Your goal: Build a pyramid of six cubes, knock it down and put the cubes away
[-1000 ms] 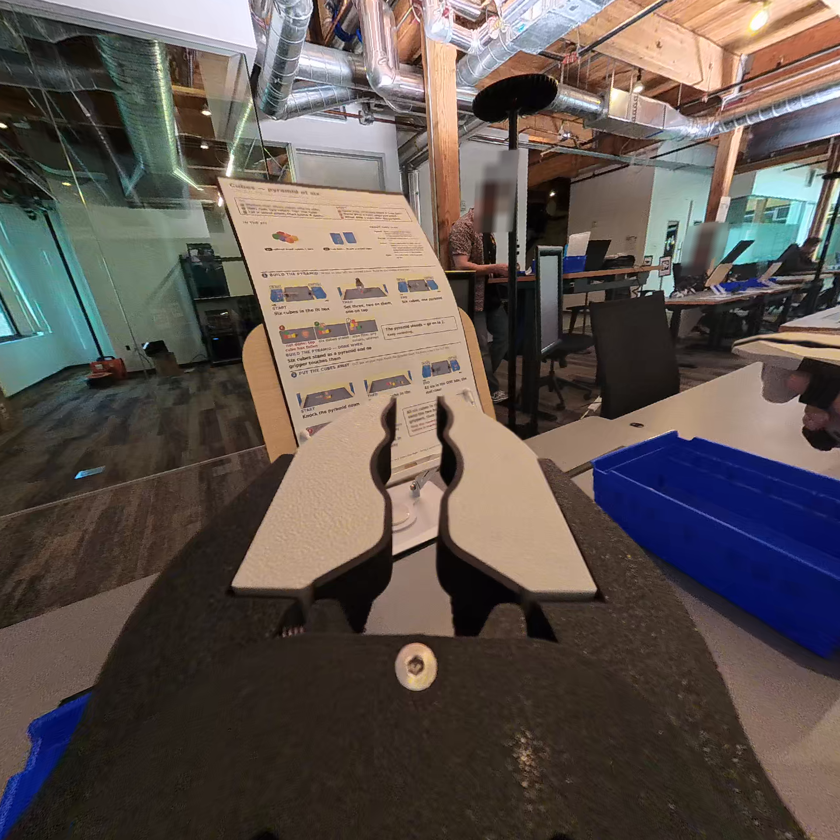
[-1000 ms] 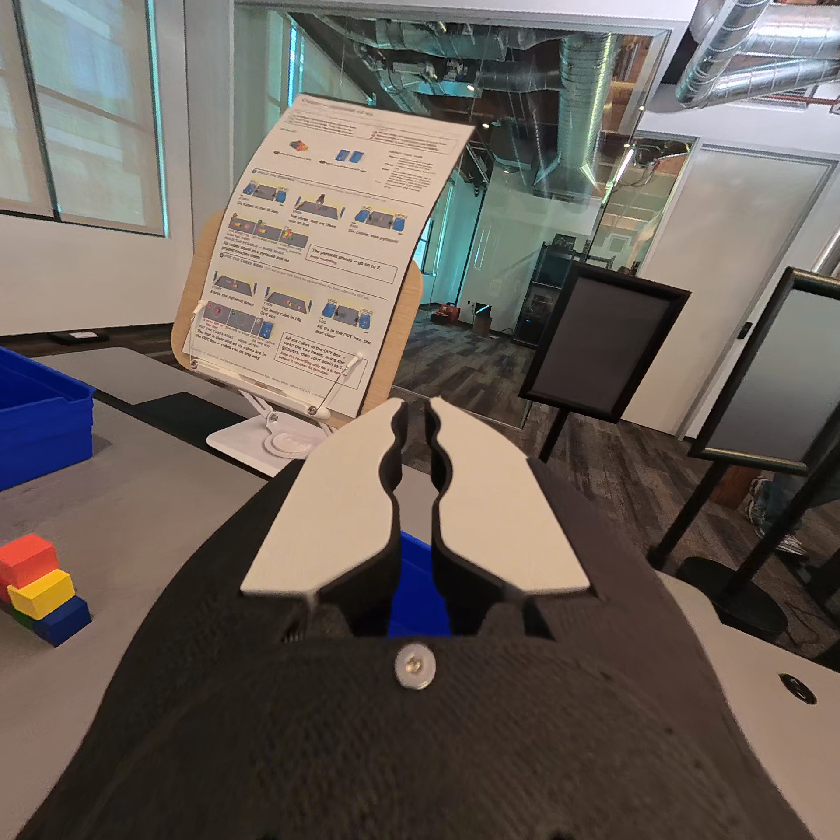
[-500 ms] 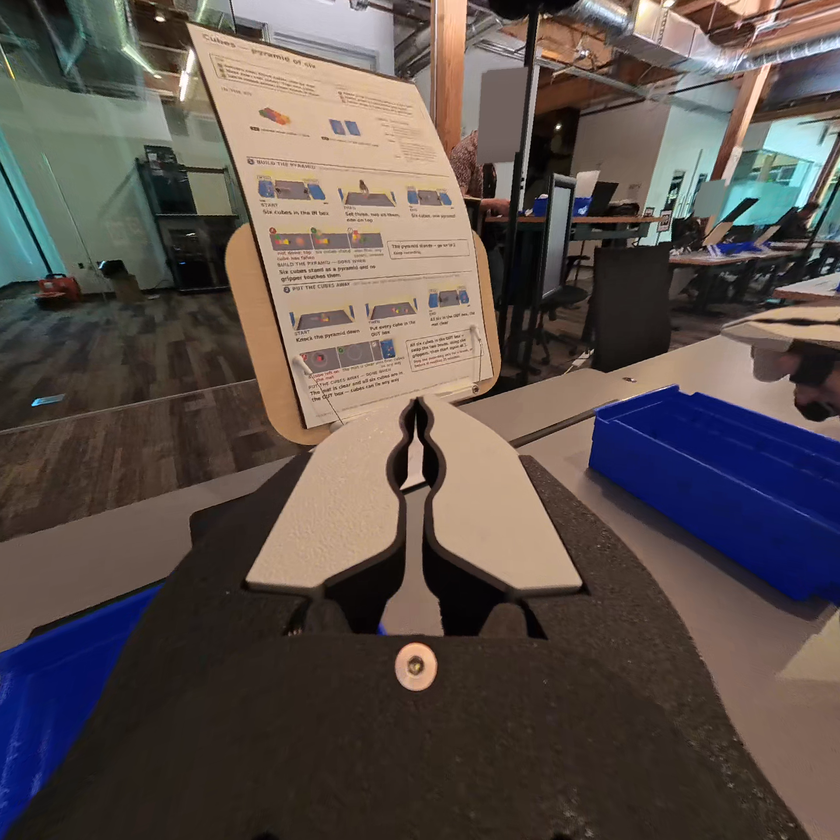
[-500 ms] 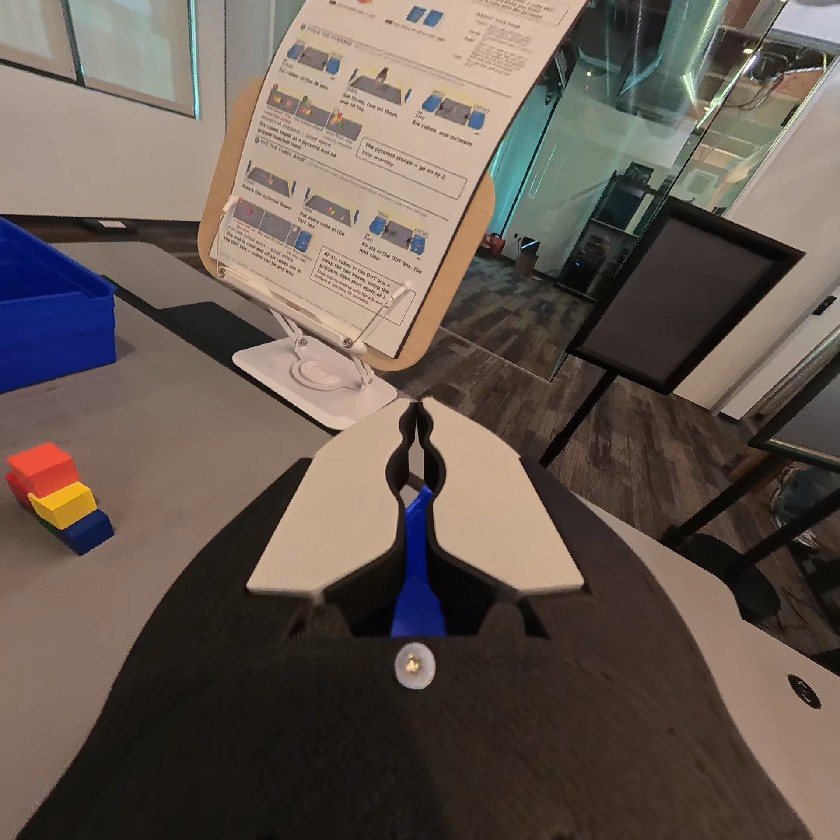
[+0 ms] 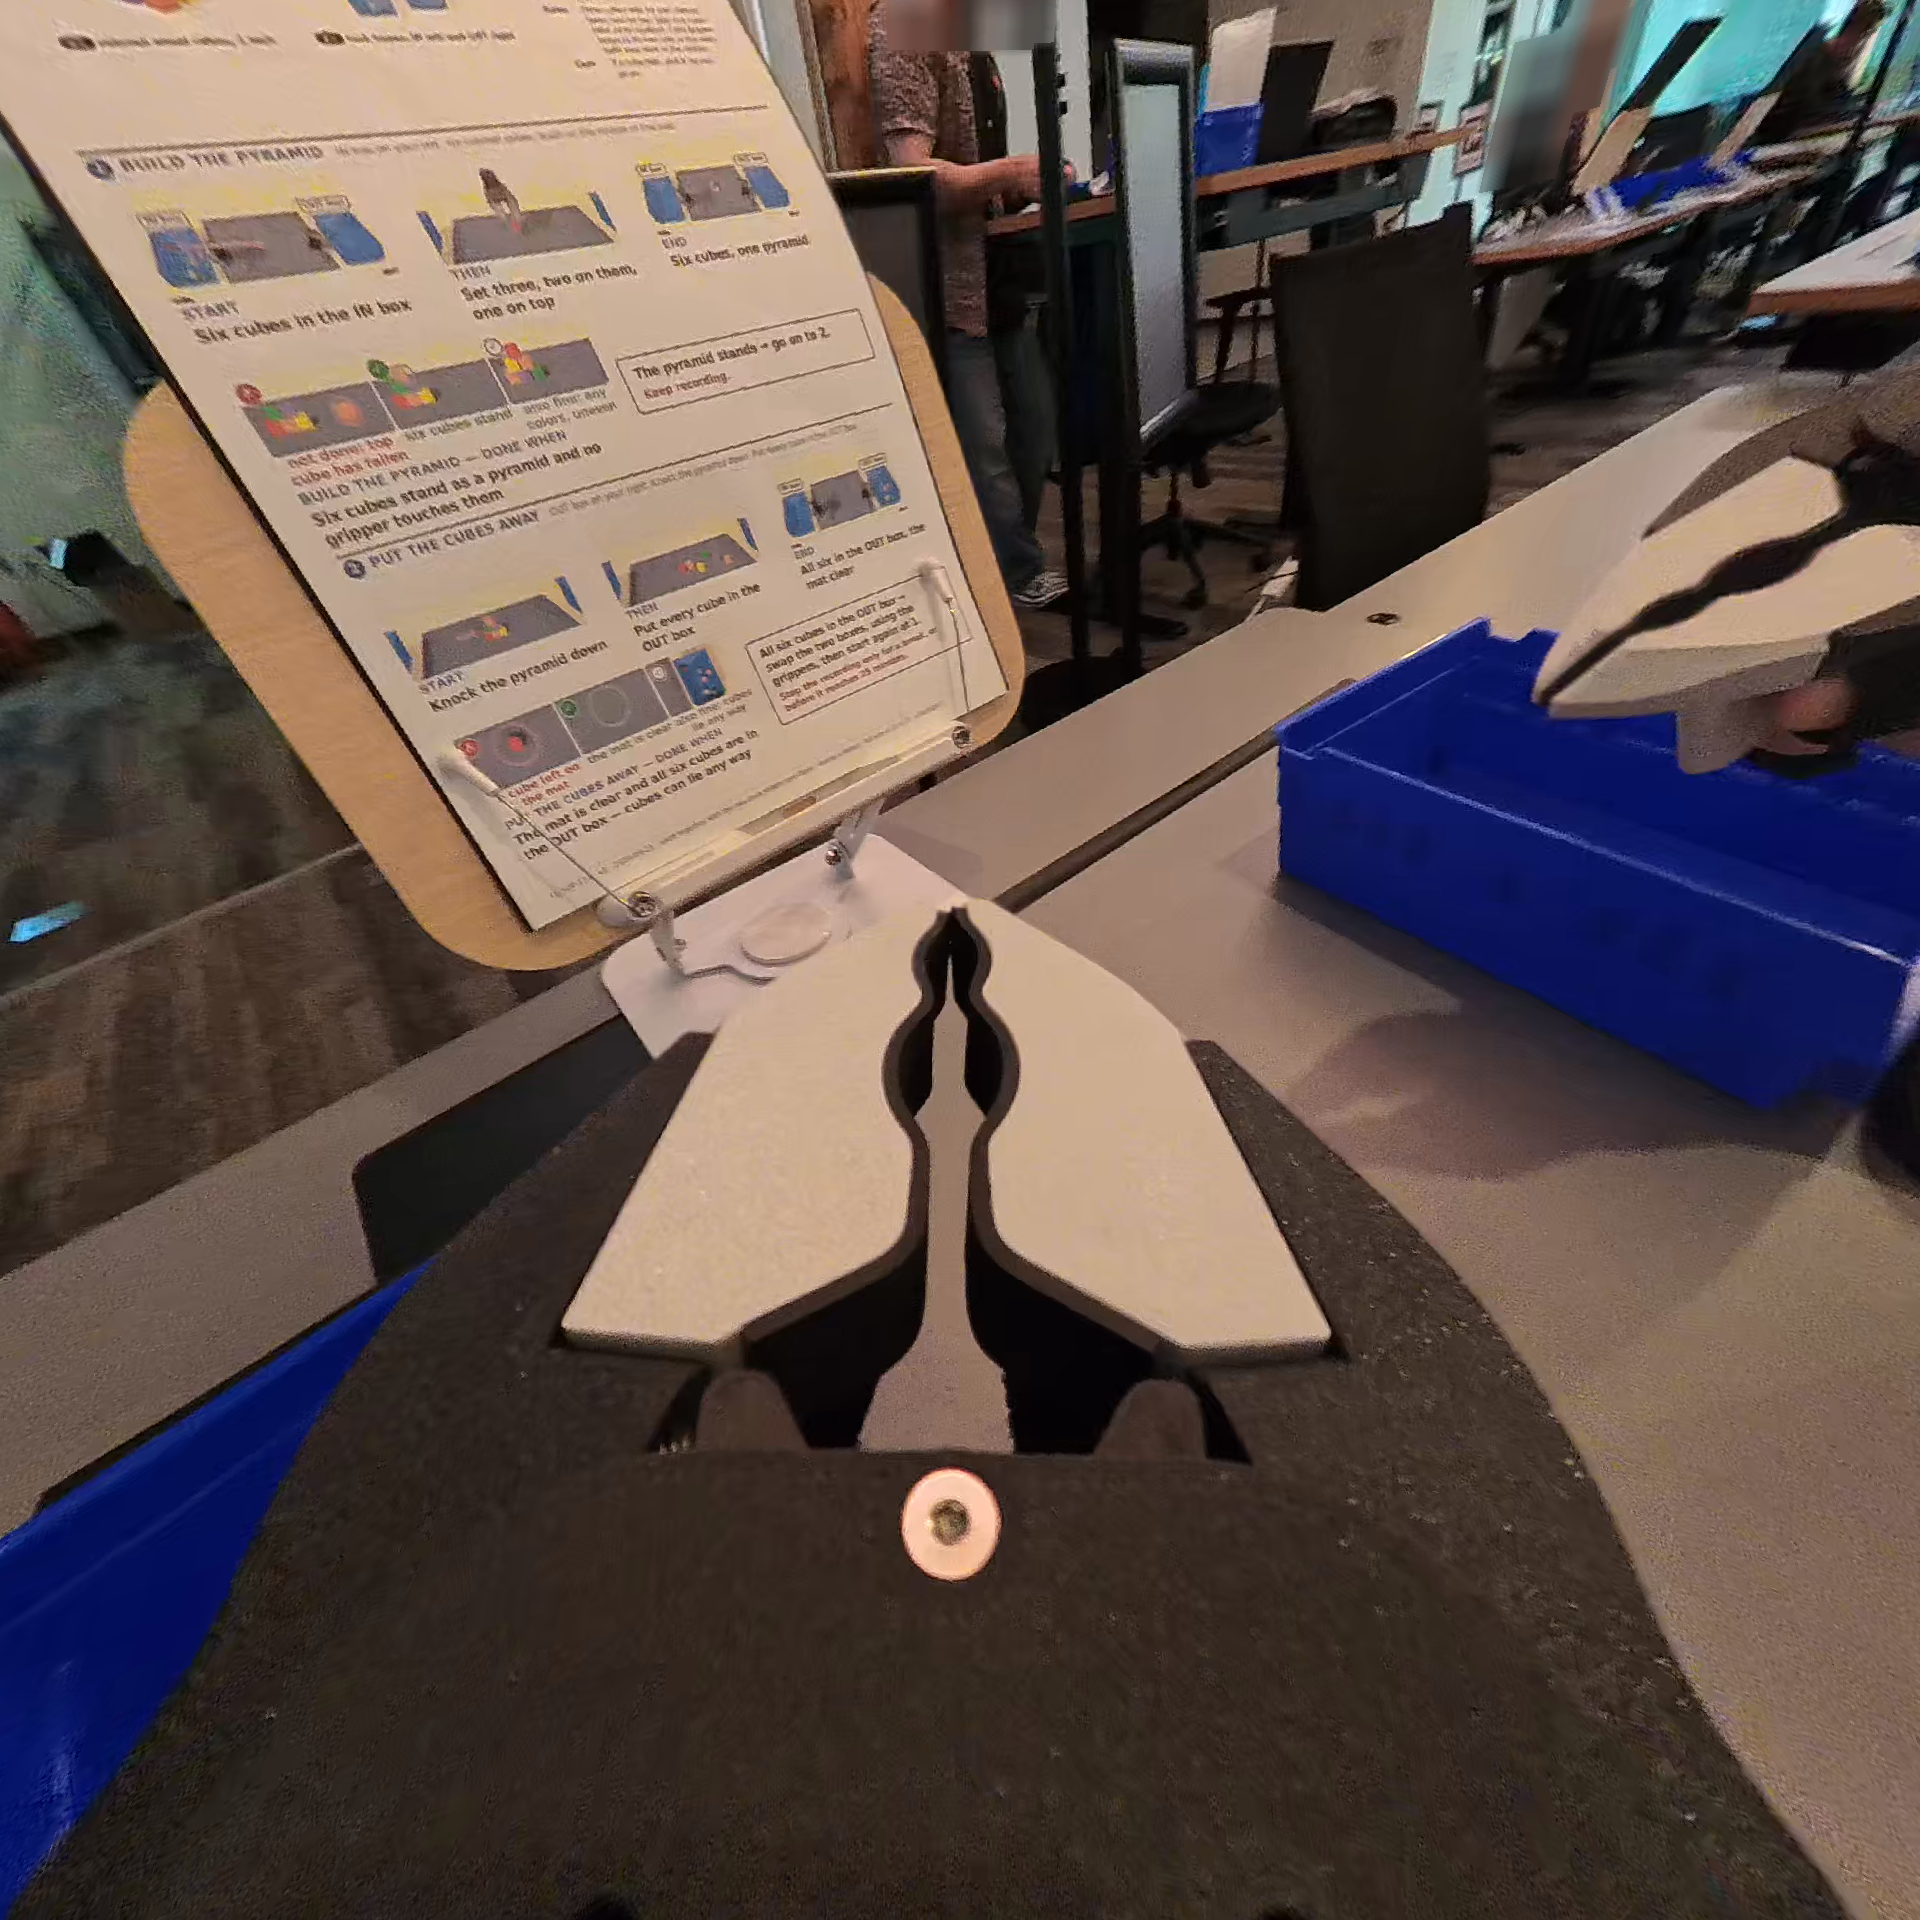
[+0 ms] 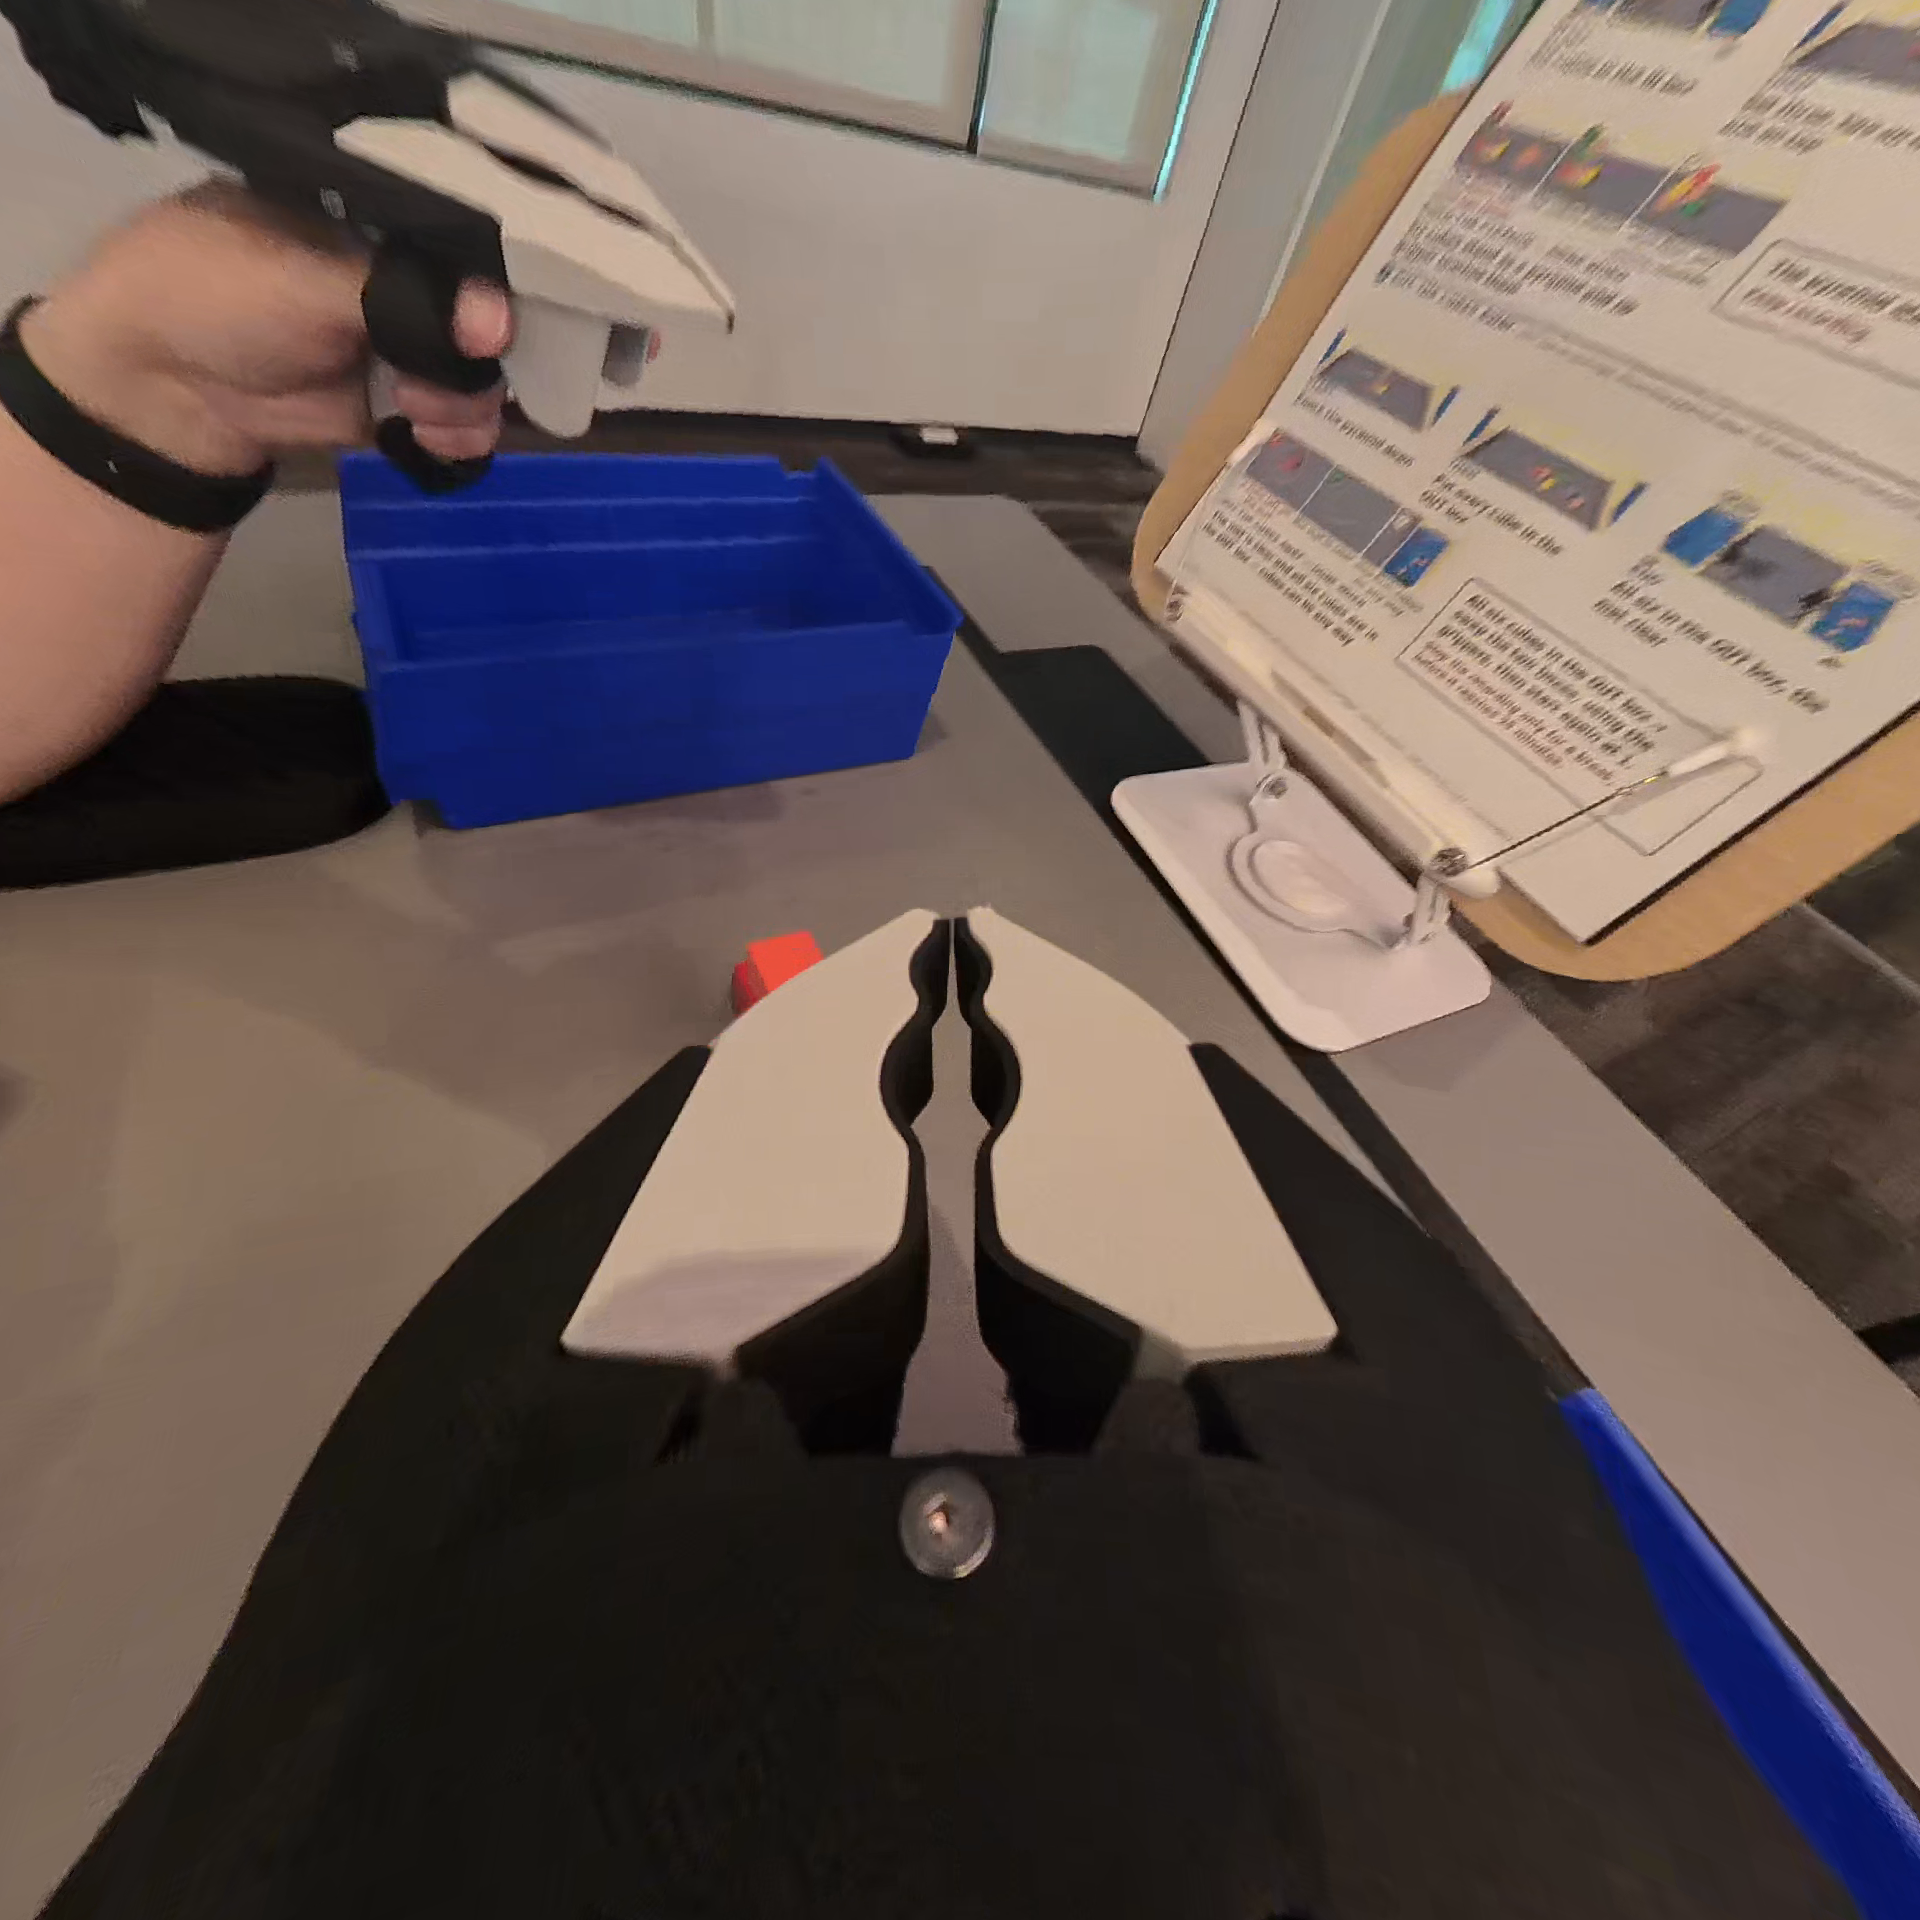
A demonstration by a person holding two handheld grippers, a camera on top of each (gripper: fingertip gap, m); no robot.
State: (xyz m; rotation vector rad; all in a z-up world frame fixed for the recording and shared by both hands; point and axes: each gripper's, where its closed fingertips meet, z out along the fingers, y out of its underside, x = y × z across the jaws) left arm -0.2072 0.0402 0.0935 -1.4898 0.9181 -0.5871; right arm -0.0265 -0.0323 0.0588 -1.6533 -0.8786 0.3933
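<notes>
In the right wrist view my right gripper (image 6: 951, 923) is shut and empty, low over the grey mat (image 6: 416, 1039). A red cube (image 6: 777, 961) peeks out just left of its fingertips. The other cubes are hidden behind the gripper. My left gripper (image 6: 709, 296) is held by a hand above the blue box (image 6: 644, 665) at the mat's left end. In the left wrist view my left gripper (image 5: 951, 920) is shut and empty. There my right gripper (image 5: 1558, 681) shows shut above the other blue box (image 5: 1558, 894).
An instruction sheet on a wooden stand (image 5: 540, 468) with a white base (image 6: 1309, 904) stands at the back edge of the mat. A blue box rim shows at the lower left of the left wrist view (image 5: 156, 1558) and at the lower right of the right wrist view (image 6: 1745, 1662). The tips of one gripper are about 20 cm away from the tips of the other. The red cube (image 6: 777, 961) is about equally far from each gripper, around 20 cm.
Both grippers went from slightly open to shut. Both have tipped downward. My right gripper has swung left, so the cubes have slid from the view's left edge to behind its fingers.
</notes>
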